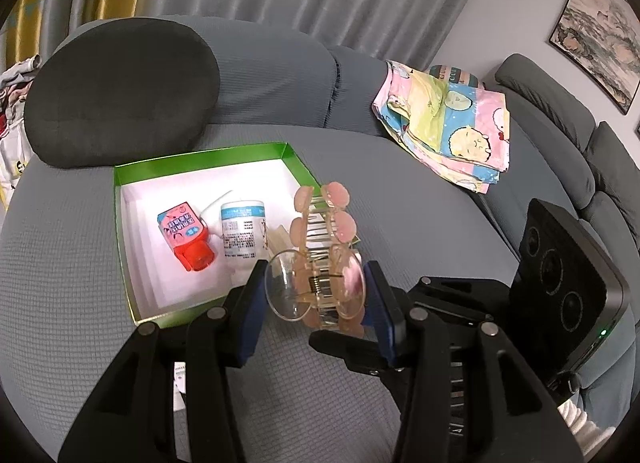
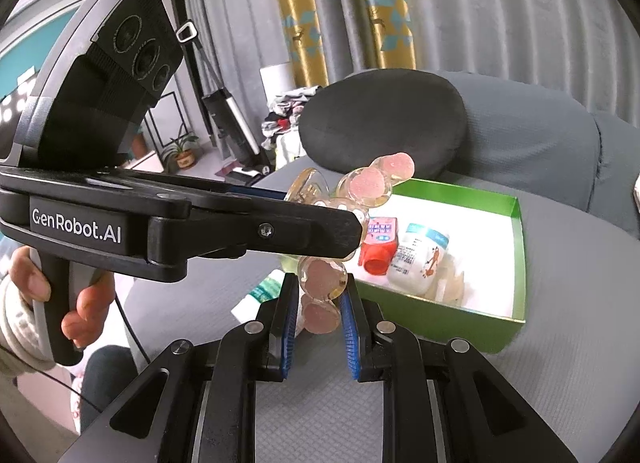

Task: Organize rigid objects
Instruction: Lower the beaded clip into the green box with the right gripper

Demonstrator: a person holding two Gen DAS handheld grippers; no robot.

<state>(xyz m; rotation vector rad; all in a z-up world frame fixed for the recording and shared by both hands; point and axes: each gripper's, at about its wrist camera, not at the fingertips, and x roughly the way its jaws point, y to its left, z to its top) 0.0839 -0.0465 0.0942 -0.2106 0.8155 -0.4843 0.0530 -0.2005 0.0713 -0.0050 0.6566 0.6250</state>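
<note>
Left wrist view: we hold a pink hair claw clip (image 1: 324, 259) over the couch.
Both grippers, left (image 1: 316, 295) and right (image 2: 318, 303), pinch its ends, so we can carry it to the green box (image 1: 208, 159).

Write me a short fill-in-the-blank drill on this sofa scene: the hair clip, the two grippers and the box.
1. The pink hair claw clip is gripped by ____ grippers at once.
2. The box on the sofa has walls coloured ____.
3. Beside the white bottle in the box lies a small pink bottle with a ____ cap.
4. The left gripper and the right gripper hold the clip ____ the sofa seat, not in the box.

Missing words: both; green; red; above
</note>
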